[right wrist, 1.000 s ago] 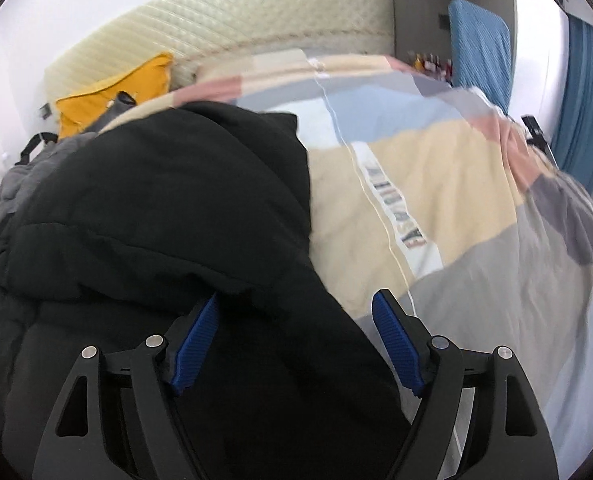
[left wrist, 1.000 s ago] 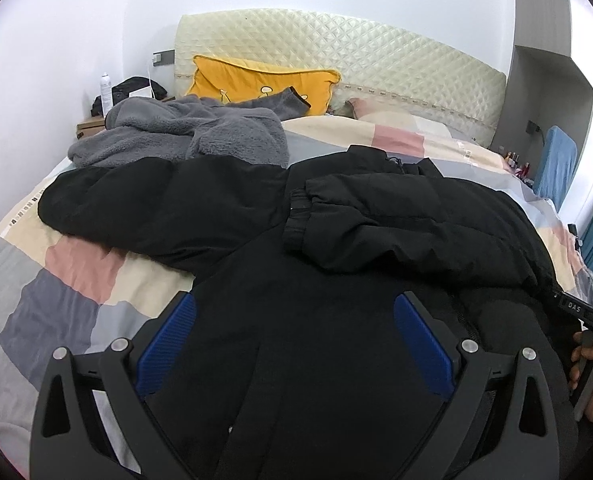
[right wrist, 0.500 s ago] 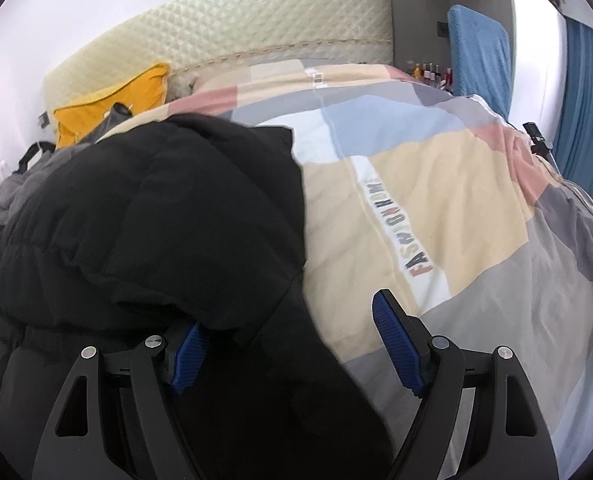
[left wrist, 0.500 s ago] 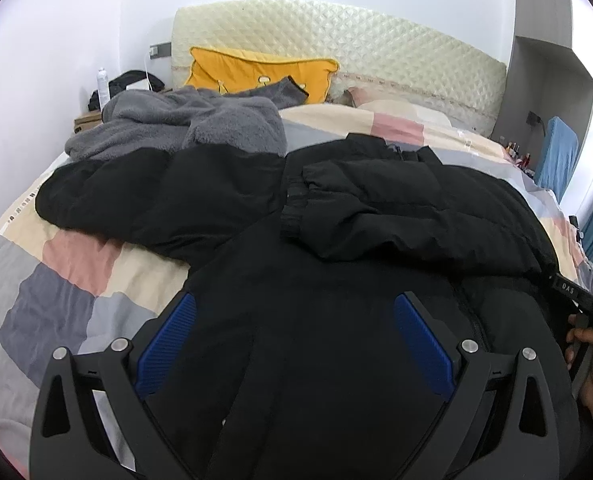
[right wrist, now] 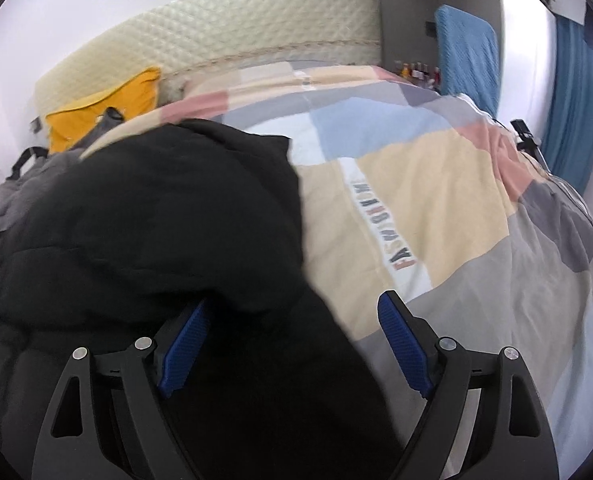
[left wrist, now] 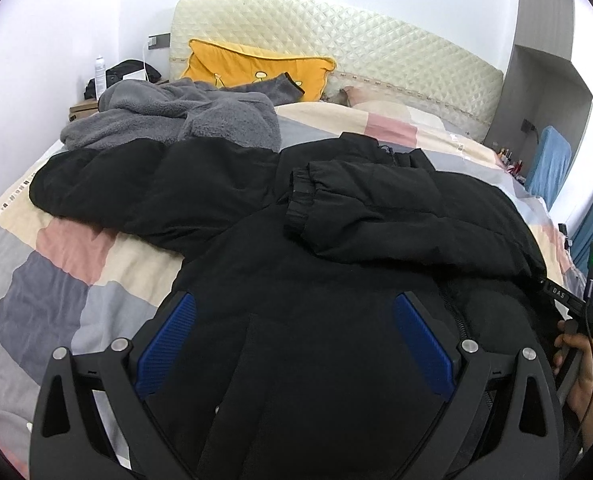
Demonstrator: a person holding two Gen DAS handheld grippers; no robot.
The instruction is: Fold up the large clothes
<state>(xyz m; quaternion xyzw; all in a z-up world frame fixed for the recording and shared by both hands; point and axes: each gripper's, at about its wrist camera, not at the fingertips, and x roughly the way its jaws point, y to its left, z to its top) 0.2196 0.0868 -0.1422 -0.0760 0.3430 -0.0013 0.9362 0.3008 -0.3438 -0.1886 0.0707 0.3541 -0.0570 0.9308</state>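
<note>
A large black padded jacket (left wrist: 316, 272) lies on the patchwork bed cover (left wrist: 68, 264). One sleeve (left wrist: 376, 208) is folded across its body and the other sleeve (left wrist: 136, 188) stretches out to the left. My left gripper (left wrist: 292, 332) is open above the jacket's lower body, empty. My right gripper (right wrist: 292, 332) is open over the jacket's right edge (right wrist: 176, 232), holding nothing. The right gripper's handle and the hand holding it show in the left wrist view (left wrist: 576, 320).
A grey fleece garment (left wrist: 176, 120) lies behind the jacket. A yellow pillow (left wrist: 256, 68) leans on the quilted cream headboard (left wrist: 356, 44). A nightstand with a bottle (left wrist: 100, 72) stands at the left. A blue chair (right wrist: 468, 56) and blue curtain (right wrist: 572, 100) are at the right.
The left gripper has moved a little back and up, so more of the headboard shows. The right gripper has drawn back to the right, showing more bare bed cover. Both stay open.
</note>
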